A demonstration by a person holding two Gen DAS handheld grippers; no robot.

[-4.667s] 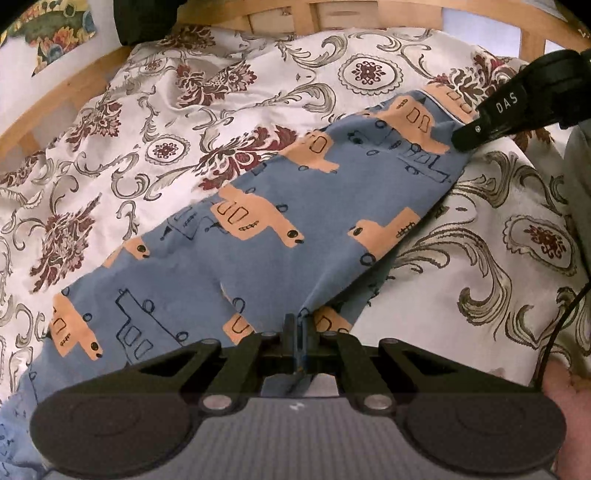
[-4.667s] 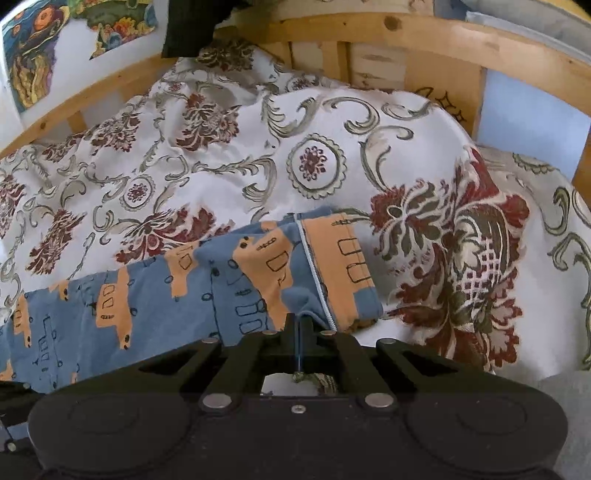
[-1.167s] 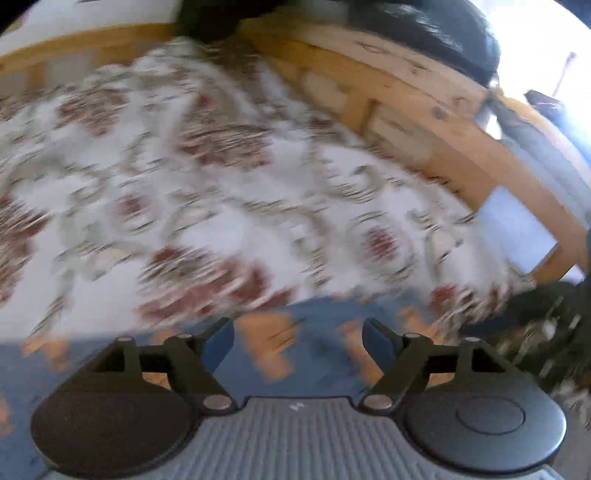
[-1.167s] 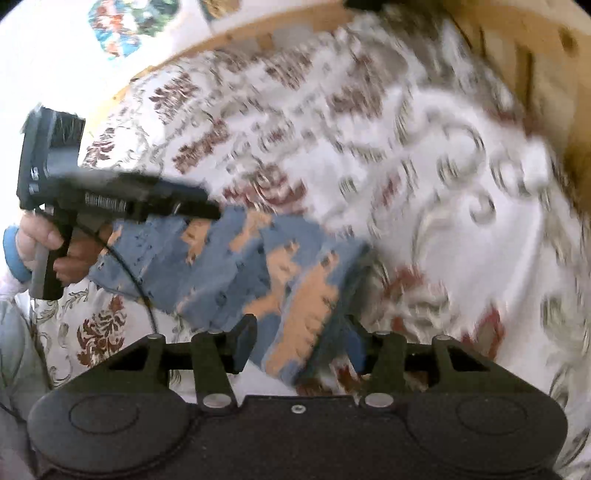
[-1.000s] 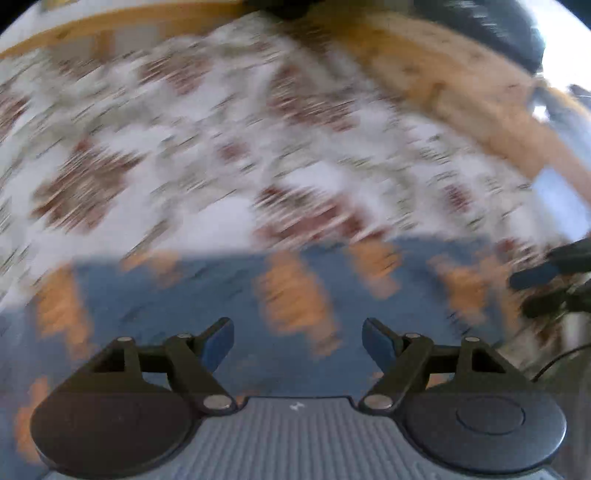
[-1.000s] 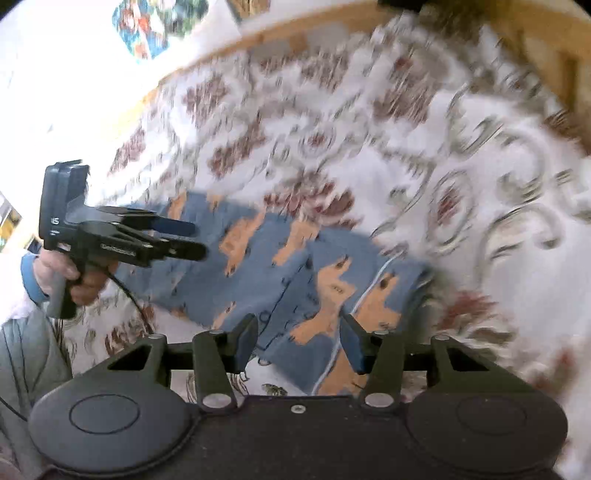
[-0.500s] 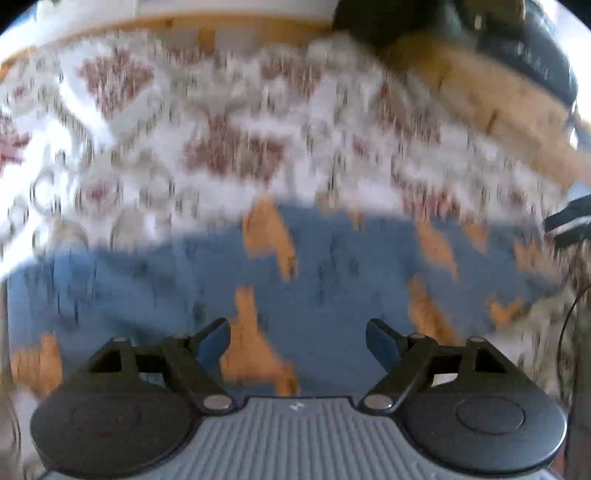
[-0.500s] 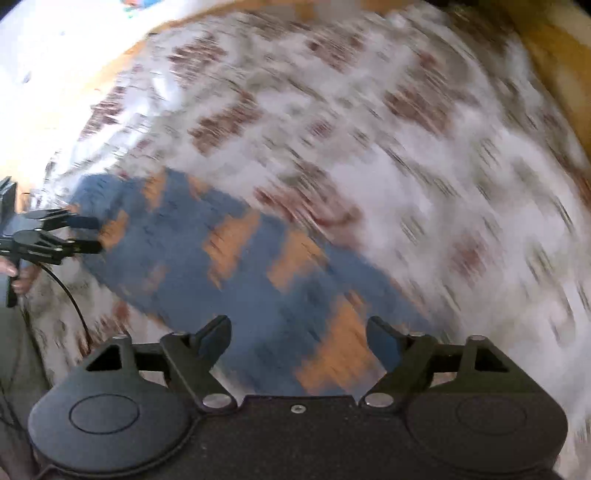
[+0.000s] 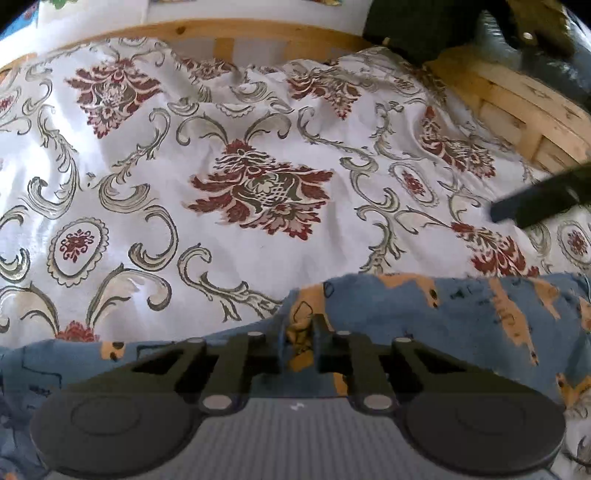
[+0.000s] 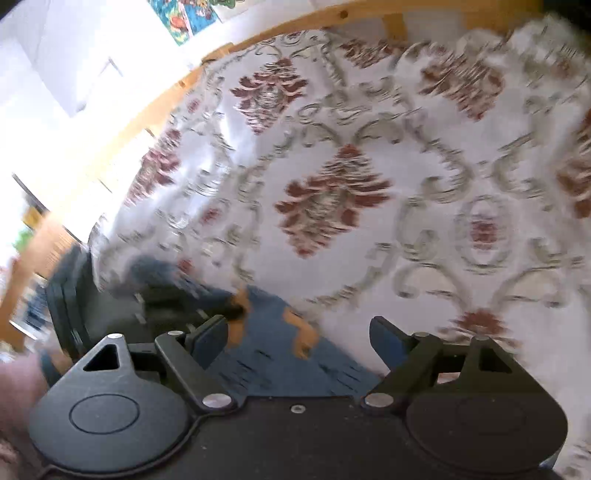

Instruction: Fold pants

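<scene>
1. The left gripper (image 9: 298, 328) sits at the lower centre of the left wrist view, its jaws drawn in narrow and clamped on a raised fold of the pants (image 9: 480, 317).
2. The pinched cloth is blue with orange vehicle prints, and it bunches up between the two dark fingers (image 9: 320, 325).
3. From that pinch the pants spread along the bottom of the left wrist view, reaching the lower left edge and the right edge, lying flat on the bedspread (image 9: 258, 184).
4. The right gripper (image 10: 299, 338) fills the lower part of the right wrist view (this picture is smeared by motion), its jaws wide apart with nothing between them.
5. Just beyond those open jaws the pants (image 10: 273, 354) lie on the bedspread (image 10: 369, 147), occupying the lower centre of the frame.
6. At centre left of the right wrist view, the dark tip of the left gripper (image 10: 221, 308) meets the edge of the pants; blur hides the detail.
7. In the left wrist view a dark bar, the right gripper (image 9: 535, 201), enters from the right edge above the bedspread, apart from the pants.
8. The bedspread is white with maroon medallions and grey-green scrolls.
9. A wooden bed frame (image 9: 229, 31) runs along the top of the left wrist view.
</scene>
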